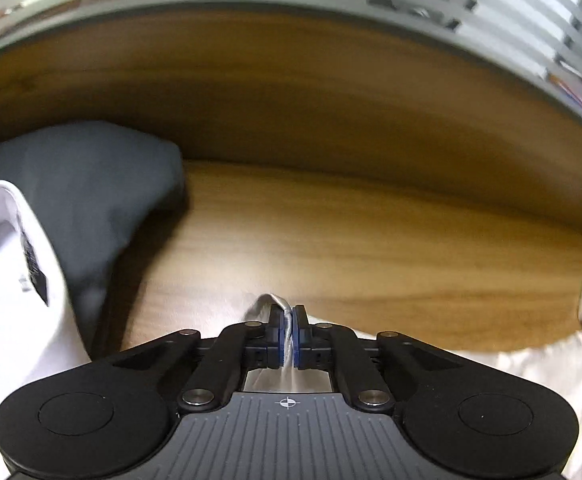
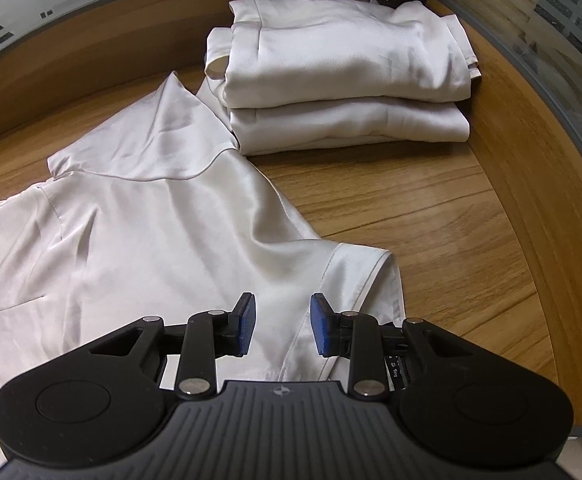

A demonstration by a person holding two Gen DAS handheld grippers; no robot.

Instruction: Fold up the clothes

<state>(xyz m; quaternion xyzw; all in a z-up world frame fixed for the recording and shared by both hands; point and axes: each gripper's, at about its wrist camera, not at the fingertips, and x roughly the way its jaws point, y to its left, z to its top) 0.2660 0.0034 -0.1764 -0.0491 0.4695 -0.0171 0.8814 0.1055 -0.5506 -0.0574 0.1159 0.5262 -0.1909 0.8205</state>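
Two cream tops sit folded in a far stack [image 2: 343,80]; the spread blouse [image 2: 139,240] remains unfolded, left gripper [image 1: 289,330] pinching its edge, right gripper [image 2: 283,330] half-open, empty

Black grippers [image 2: 283,330], blue-padded fingers [image 2: 247,326], silver screws.

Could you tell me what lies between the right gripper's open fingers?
In the right wrist view, the spread cream satin shirt lies between the right gripper fingers, near its short sleeve; the fingers are not pressing it.

Wooden table [image 2: 431,208]: spread cream shirt [image 2: 151,232], folded stack [image 2: 343,92].
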